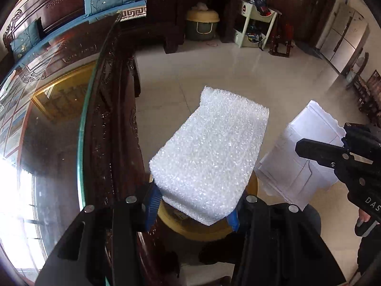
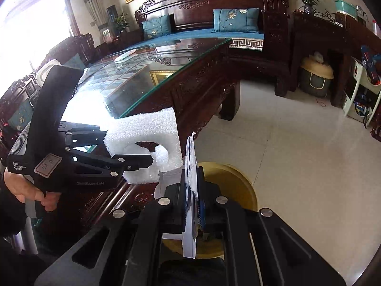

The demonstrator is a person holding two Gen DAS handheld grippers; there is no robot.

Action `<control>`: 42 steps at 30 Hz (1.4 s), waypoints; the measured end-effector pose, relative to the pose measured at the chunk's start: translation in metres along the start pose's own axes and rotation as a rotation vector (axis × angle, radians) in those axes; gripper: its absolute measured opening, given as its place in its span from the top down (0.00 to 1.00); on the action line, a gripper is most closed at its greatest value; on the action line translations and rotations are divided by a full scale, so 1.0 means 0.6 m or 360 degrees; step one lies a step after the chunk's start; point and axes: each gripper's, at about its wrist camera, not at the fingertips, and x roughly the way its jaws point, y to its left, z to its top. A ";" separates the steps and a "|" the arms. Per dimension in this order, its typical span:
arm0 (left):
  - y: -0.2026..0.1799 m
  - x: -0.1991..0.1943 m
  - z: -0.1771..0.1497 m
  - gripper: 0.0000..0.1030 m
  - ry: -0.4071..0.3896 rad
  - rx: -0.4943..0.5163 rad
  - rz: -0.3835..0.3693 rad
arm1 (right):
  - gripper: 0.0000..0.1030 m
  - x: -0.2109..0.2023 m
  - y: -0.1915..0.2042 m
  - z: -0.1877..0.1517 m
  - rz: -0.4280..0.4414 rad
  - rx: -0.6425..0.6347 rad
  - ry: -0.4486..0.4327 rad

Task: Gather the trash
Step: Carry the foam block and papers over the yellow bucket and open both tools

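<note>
My left gripper [image 1: 191,211] is shut on a white foam block [image 1: 209,152] and holds it in the air above a yellow bin [image 1: 202,228] on the floor. The foam block [image 2: 145,133], with a curved cut-out, also shows in the right wrist view, clamped by the left gripper [image 2: 142,160]. My right gripper [image 2: 191,205] is shut on a piece of white torn cardboard [image 2: 191,166], edge-on, above the yellow bin [image 2: 235,186]. The cardboard [image 1: 302,157] and the right gripper [image 1: 333,152] show at the right of the left wrist view.
A dark carved wooden table with a glass top [image 2: 152,66] stands left of the bin, close to both grippers. A wooden sofa with blue cushions [image 2: 235,19] is behind it. A white shelf [image 1: 254,23] and a round container [image 1: 202,23] stand by the far wall. Pale tiled floor [image 2: 309,155] lies to the right.
</note>
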 end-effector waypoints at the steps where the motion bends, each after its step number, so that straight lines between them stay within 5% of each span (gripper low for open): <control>1: -0.001 0.009 0.001 0.55 0.0017 0.0005 0.0002 | 0.92 0.005 -0.007 -0.002 0.0001 0.0010 0.0011; 14: -0.022 0.124 0.004 0.55 0.0273 0.0061 0.0023 | 0.92 0.062 -0.069 -0.041 -0.0017 0.0111 0.0171; 33: -0.016 0.137 0.000 0.55 0.0307 0.0041 0.0054 | 0.91 0.106 -0.069 -0.043 -0.0015 0.0061 0.0315; 36: -0.015 0.137 0.001 0.55 0.0308 0.0038 0.0053 | 0.86 0.112 -0.072 -0.038 0.0023 0.0072 0.0311; 39: -0.015 0.137 0.002 0.55 0.0309 0.0033 0.0057 | 0.50 0.114 -0.074 -0.036 0.0027 0.0070 0.0313; 42: -0.013 0.138 0.002 0.55 0.0310 0.0032 0.0060 | 0.50 0.113 -0.072 -0.035 0.0008 0.0060 0.0300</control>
